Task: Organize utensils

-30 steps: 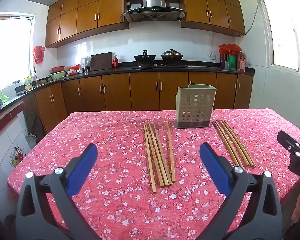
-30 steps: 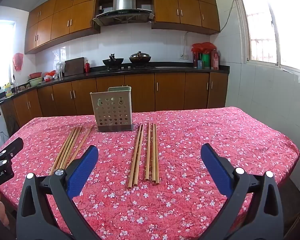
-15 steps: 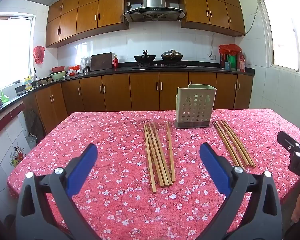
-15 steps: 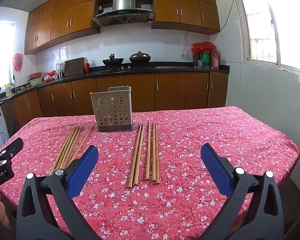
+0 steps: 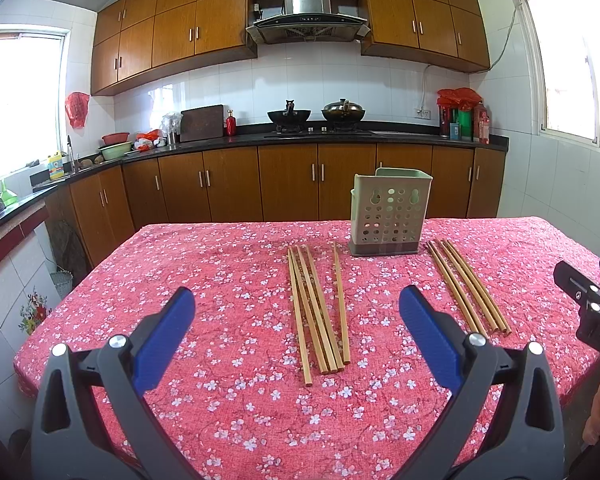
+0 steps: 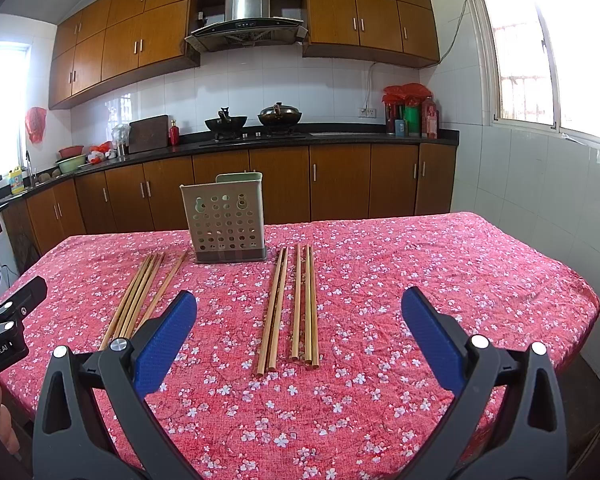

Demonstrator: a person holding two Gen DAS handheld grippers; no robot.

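A pale green perforated utensil holder (image 5: 388,216) stands upright on the table; it also shows in the right wrist view (image 6: 226,222). One bunch of wooden chopsticks (image 5: 318,304) lies flat to its left, a second bunch (image 5: 466,286) to its right. In the right wrist view these are the left bunch (image 6: 142,294) and the right bunch (image 6: 294,304). My left gripper (image 5: 296,332) is open and empty, held over the near ends of the left bunch. My right gripper (image 6: 300,334) is open and empty over the near ends of the right bunch.
The table wears a red floral cloth (image 5: 220,264) and ends close in front of me. The other gripper shows at each view's edge, the right one (image 5: 588,300) and the left one (image 6: 8,320). Kitchen cabinets and a counter (image 5: 284,140) run behind the table.
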